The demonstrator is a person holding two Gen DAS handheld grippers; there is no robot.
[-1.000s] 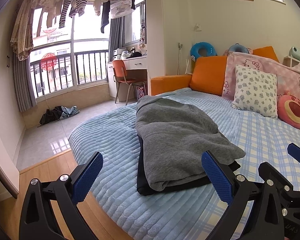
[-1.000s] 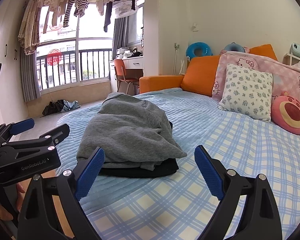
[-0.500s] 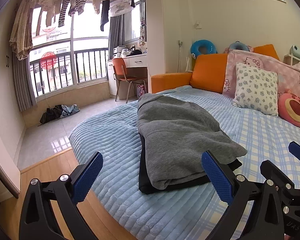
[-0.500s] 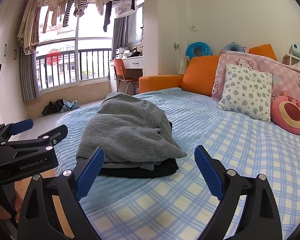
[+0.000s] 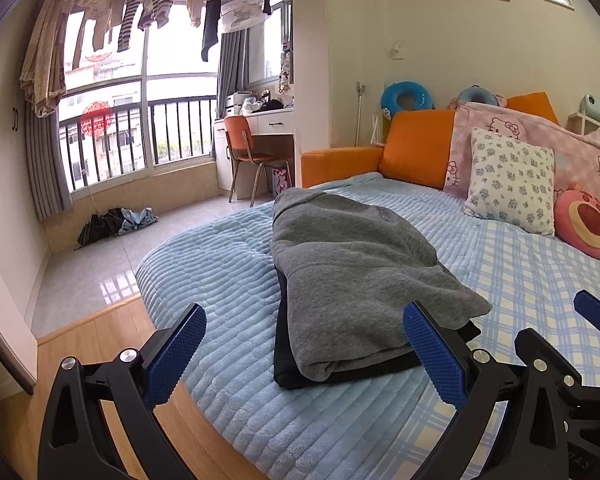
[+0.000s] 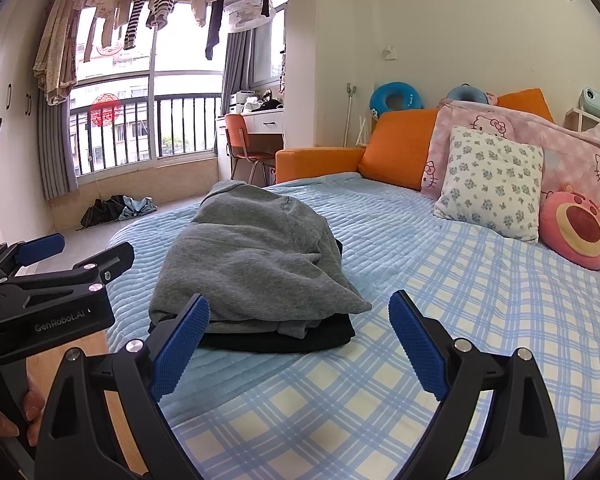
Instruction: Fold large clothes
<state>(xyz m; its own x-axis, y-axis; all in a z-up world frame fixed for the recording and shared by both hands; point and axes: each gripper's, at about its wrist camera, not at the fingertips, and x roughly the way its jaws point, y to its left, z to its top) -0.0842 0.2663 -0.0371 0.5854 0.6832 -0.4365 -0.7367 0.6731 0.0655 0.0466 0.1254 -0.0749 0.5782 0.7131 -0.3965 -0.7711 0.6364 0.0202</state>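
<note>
Both grippers hang spread and empty, left gripper and right gripper, low in frame; folded grey sweater sits mid-frame atop a black garment on the bed.

Matt grey fleece garment on ribbed plush blanket; glossy floor tiles.

Grey garment atop black one; blue-checked sheet.
</note>
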